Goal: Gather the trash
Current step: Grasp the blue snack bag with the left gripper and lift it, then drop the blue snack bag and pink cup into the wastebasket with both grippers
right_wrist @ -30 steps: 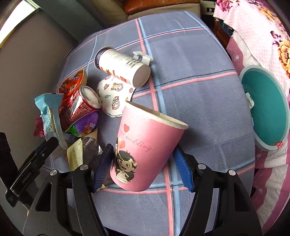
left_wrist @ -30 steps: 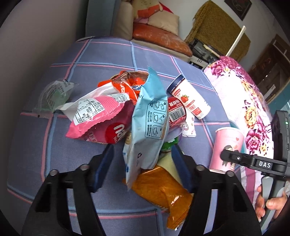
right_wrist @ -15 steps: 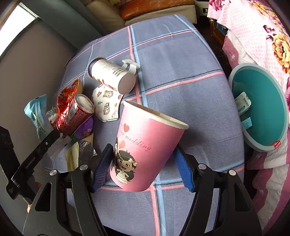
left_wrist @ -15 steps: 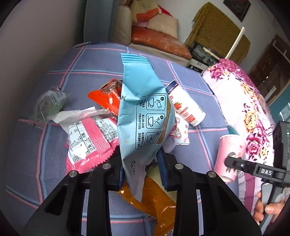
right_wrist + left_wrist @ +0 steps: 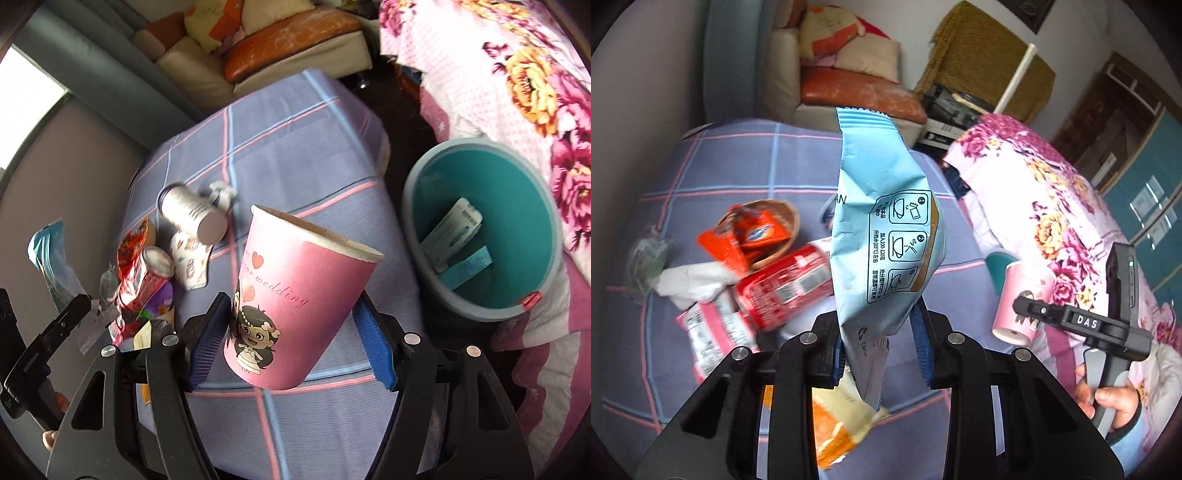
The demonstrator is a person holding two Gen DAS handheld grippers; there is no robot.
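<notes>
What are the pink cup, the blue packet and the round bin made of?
Pink cup: likely paper, matte, with a rolled rim and printed cartoon. Blue packet: thin plastic film, slightly glossy, creased, crimped top. Bin: probably moulded plastic, smooth teal inside.

Premises: a lived-in home, a combined living and sleeping room. Evidence: a cushioned sofa (image 5: 849,92) with pillows along the far wall, a floral bedspread (image 5: 1052,192) to one side, a checked cloth over the worktop (image 5: 295,147), and a teal wastebasket (image 5: 484,236) on the floor.
</notes>
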